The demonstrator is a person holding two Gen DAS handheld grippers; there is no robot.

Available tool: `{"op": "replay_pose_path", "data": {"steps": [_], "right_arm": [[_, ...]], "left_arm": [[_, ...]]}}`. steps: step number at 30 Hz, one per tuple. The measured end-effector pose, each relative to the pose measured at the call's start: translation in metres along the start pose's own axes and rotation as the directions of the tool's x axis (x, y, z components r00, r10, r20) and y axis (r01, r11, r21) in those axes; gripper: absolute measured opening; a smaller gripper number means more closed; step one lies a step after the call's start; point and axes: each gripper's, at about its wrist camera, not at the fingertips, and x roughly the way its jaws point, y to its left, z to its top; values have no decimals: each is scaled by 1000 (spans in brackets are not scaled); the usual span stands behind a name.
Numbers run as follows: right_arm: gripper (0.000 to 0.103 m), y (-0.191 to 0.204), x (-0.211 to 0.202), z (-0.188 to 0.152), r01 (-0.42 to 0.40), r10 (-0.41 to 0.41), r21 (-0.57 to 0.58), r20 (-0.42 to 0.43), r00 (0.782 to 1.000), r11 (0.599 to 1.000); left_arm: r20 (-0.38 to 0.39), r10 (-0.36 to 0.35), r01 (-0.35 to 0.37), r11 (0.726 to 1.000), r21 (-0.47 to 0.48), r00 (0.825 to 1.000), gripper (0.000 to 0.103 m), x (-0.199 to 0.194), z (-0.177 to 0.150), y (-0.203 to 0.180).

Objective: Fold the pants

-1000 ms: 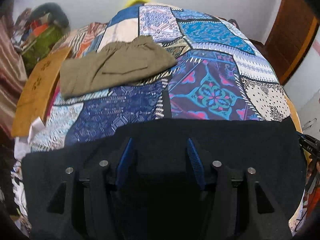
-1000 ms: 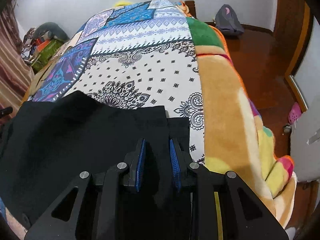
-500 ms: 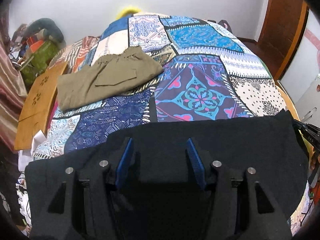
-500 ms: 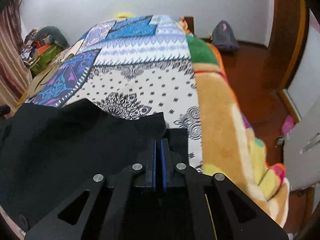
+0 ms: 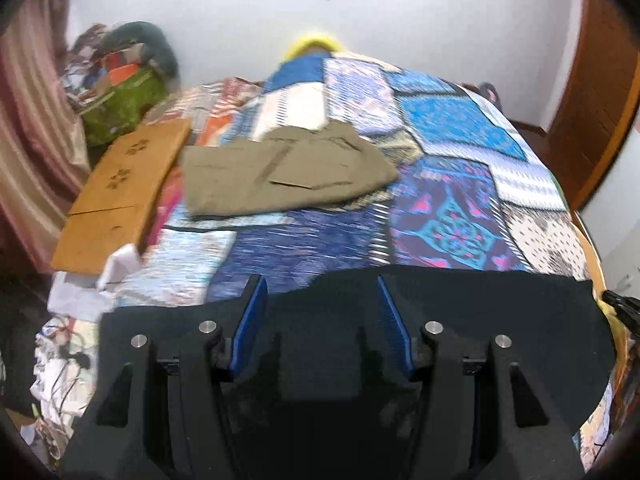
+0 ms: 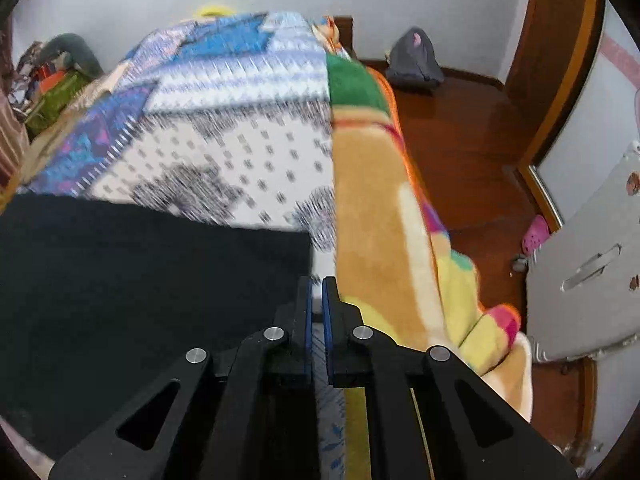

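Observation:
Black pants lie across the near end of the bed on a patchwork quilt. My left gripper is open, its blue pads either side of the pants' far edge, with cloth under them. In the right wrist view the pants fill the lower left. My right gripper is shut at the pants' right corner; whether cloth sits between the pads is hard to see. The right gripper's tip shows at the pants' right end in the left wrist view.
Folded olive pants lie farther up the bed. A wooden board leans at the bed's left side, with bags behind. An orange blanket hangs off the right side over the wooden floor; a grey bag by the wall.
The right gripper closed at the pants' corner, and the pants' far edge has pulled straight. Both views have lifted and tilted up, showing more of the wall.

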Motion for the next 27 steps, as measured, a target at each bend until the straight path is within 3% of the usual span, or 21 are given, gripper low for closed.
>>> {"op": "replay_pose_path", "data": {"steps": [4, 9, 12, 15, 17, 22, 25, 27], "right_arm": [[23, 26, -34, 18, -52, 56, -49, 77, 996, 997], [25, 86, -63, 41, -135, 158, -171, 135, 978, 976], [27, 130, -73, 55, -203, 241, -234, 145, 960, 951], [39, 178, -79, 64, -262, 314, -294, 147, 938, 919], [42, 216, -80, 71, -301, 362, -338, 134, 923, 892], [43, 296, -67, 76, -361, 429, -443, 59, 902, 820], [54, 340, -46, 75, -368, 427, -503, 2, 904, 782], [54, 362, -30, 74, -391, 431, -525, -50, 901, 756]], "left_arm": [[29, 56, -55, 998, -41, 998, 60, -18, 0, 42], [55, 136, -130, 987, -97, 989, 65, -40, -5, 105], [58, 150, -140, 980, -142, 987, 71, -48, -10, 141], [56, 153, -142, 977, -162, 987, 74, -48, -17, 171], [41, 154, -146, 977, -154, 987, 75, -43, -23, 185], [-22, 91, -94, 980, -177, 996, 76, -16, -40, 215], [-61, 47, -58, 979, -195, 997, 76, 7, -49, 222], [-87, 3, -21, 978, -205, 996, 75, 23, -54, 221]]}}
